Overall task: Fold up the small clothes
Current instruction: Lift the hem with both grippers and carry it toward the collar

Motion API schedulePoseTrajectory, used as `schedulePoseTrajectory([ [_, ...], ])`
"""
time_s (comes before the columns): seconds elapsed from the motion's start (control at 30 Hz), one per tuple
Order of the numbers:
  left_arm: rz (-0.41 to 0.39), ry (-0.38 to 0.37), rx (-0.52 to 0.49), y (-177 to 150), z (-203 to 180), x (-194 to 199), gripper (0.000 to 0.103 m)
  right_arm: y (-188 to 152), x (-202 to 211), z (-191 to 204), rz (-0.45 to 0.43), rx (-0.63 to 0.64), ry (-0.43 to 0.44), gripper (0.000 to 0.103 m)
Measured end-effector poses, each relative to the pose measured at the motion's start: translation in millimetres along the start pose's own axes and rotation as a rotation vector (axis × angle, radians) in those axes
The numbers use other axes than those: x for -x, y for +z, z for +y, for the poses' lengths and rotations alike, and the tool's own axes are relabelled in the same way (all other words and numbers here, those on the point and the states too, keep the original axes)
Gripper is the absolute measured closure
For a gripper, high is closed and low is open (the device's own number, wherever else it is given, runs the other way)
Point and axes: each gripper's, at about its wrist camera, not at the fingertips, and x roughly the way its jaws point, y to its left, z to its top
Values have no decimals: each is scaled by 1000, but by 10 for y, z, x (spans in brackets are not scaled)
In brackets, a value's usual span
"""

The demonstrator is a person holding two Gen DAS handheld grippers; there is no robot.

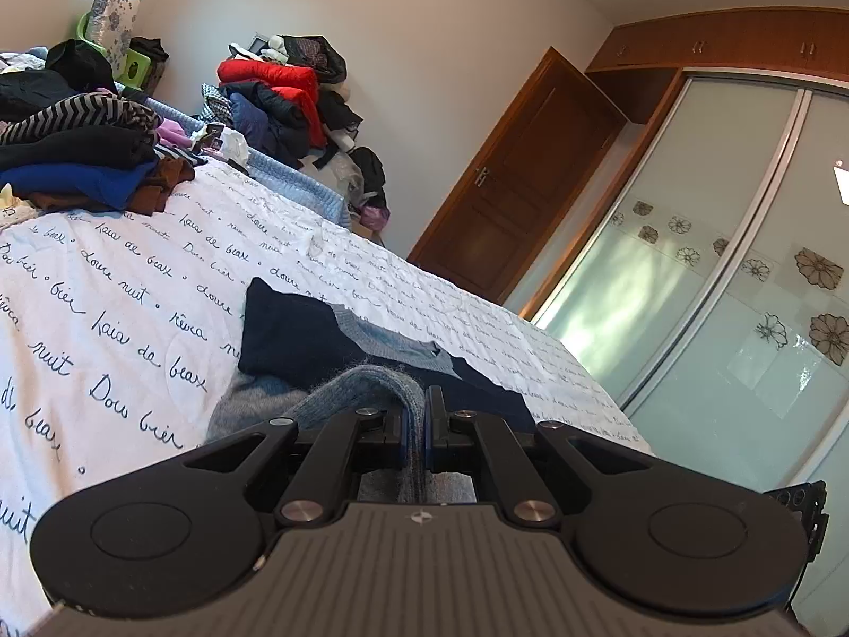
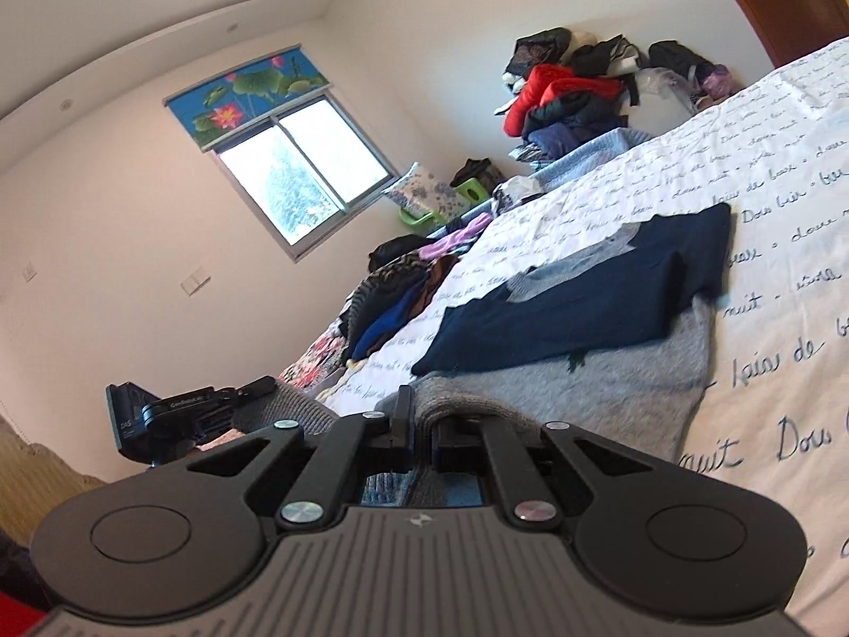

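A small knit sweater, navy at the top and grey-blue at the bottom, lies on the white bedspread with handwriting print. My left gripper is shut on a fold of its grey-blue hem, which rises off the bed between the fingers. In the right wrist view the same sweater stretches away across the bedspread. My right gripper is shut on the grey hem at the near edge, lifted a little. The other gripper shows at the left of that view.
A stack of folded clothes sits at the far left of the bed. A tall heap of jackets with a red one stands beyond the bed's end. A wooden door and a glass wardrobe are to the right; a window is in the wall.
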Motion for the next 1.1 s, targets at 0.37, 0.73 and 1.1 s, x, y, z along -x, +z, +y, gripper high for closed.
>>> schedulePoseTrajectory([
  [0.37, -5, 109, -35, 203, -30, -318, 97, 172, -123, -302, -58, -53, -30, 97],
  [0.73, 27, 347, -95, 295, -211, -868, 97, 267, -316, -401, -92, -23, -146, 97],
  [1.1, 52, 428, -155, 347, -270, -1182, 97, 336, -466, -514, -101, -39, -240, 97],
])
